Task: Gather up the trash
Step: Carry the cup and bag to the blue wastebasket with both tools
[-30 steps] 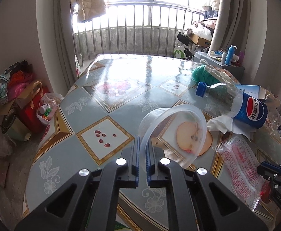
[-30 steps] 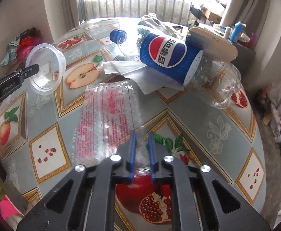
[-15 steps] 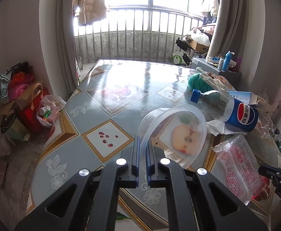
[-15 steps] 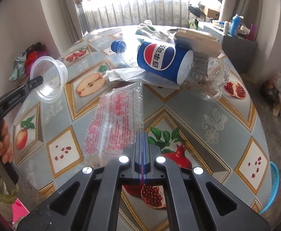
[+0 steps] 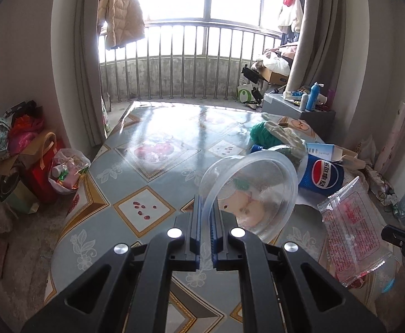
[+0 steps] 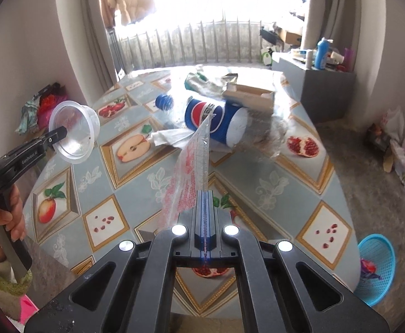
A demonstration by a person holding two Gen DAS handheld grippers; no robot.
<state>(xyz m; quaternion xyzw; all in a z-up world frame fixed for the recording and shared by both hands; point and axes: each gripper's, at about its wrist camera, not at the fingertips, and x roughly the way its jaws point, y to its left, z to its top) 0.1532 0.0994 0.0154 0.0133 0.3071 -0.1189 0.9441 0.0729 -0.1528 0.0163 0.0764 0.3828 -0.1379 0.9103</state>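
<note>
Clear plastic cup (image 5: 255, 194), tilted on its side, is gripped by its rim in the left gripper (image 5: 205, 222); the jaws are clamped on the rim wall, and the cup is held above the bench (image 5: 158, 149). Left wrist view: a bottle (image 5: 321, 177) lies on its side beyond the cup, with a glove (image 5: 282, 136) and a box (image 5: 321, 149) behind it. A printed wrapper (image 5: 352, 230) hangs at right, lifted off the bench, beside the right gripper's tip.

Right wrist view: the right gripper (image 6: 205, 222) has its jaws clenched flat on the wrapper (image 6: 194, 166), which stands up edge-on above the bench (image 6: 285, 183). The bottle (image 6: 216, 122) lies behind it on a tissue (image 6: 169, 138). A hand (image 6: 2, 222) holds the left gripper (image 6: 61, 133) with the cup (image 6: 74, 133) at left. A blue basket (image 6: 379, 269) stands on the floor at right.
</note>
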